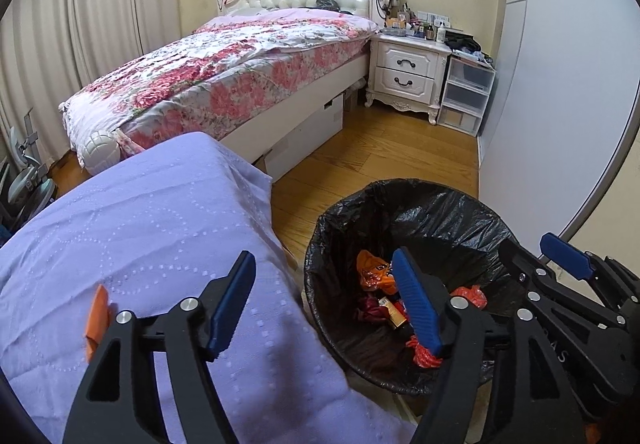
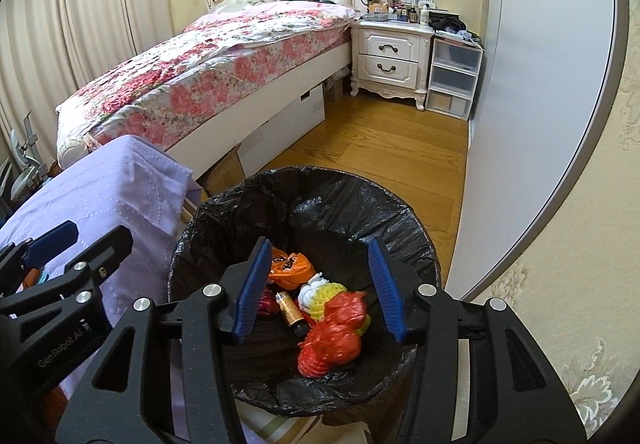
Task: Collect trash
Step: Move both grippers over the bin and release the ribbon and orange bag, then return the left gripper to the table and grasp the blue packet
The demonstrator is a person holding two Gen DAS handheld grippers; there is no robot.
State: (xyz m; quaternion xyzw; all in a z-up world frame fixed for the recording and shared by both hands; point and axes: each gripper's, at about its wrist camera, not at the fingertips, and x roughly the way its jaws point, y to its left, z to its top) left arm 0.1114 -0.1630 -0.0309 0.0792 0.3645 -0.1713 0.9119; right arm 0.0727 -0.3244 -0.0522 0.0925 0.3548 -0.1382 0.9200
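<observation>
A bin lined with a black bag (image 2: 304,179) stands on the wooden floor, and my right gripper (image 2: 319,288) hangs open right over its mouth. Inside lie a crumpled red bag (image 2: 336,332), an orange bag (image 2: 288,264), a white and yellow wad (image 2: 324,294) and a gold cylinder (image 2: 290,308). None of these touch the blue pads. My left gripper (image 1: 324,304) is open too and holds nothing. Its right finger sits over the bin (image 1: 400,195), its left over the lilac cloth (image 1: 140,224). The right gripper (image 1: 540,256) shows at the bin's right rim.
The lilac-covered surface borders the bin on the left. Beyond lie a floral bed (image 1: 224,63), a white nightstand (image 1: 408,71) with clutter on top, clear plastic drawers (image 1: 466,91) and a pale wardrobe door (image 1: 560,83) on the right. Wooden floor (image 1: 380,147) runs between them.
</observation>
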